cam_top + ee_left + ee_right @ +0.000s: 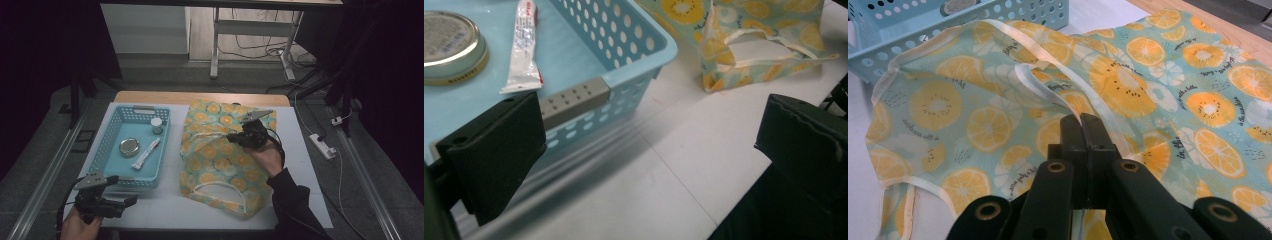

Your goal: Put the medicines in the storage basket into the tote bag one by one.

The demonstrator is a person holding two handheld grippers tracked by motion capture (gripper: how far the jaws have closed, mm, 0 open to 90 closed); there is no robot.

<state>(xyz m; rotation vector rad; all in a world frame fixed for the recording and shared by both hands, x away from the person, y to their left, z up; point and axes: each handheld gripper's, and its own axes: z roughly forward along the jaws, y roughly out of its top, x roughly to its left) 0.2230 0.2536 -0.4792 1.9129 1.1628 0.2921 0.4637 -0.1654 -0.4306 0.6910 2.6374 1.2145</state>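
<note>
Here the right tool (1082,122) is pinched tight on the white edging strip of the fruit-print bag (220,155), which lies spread on the white table (300,165) just right of the blue basket (111,160). The high view shows that tool (239,136) over the bag's upper middle. The left tool (120,192) hovers at the table's near edge by the basket's near corner, its jaws wide apart with nothing between them. Inside the basket lie a round tin (129,147), a sachet (145,153) and a small white-capped bottle (156,125)
</note>
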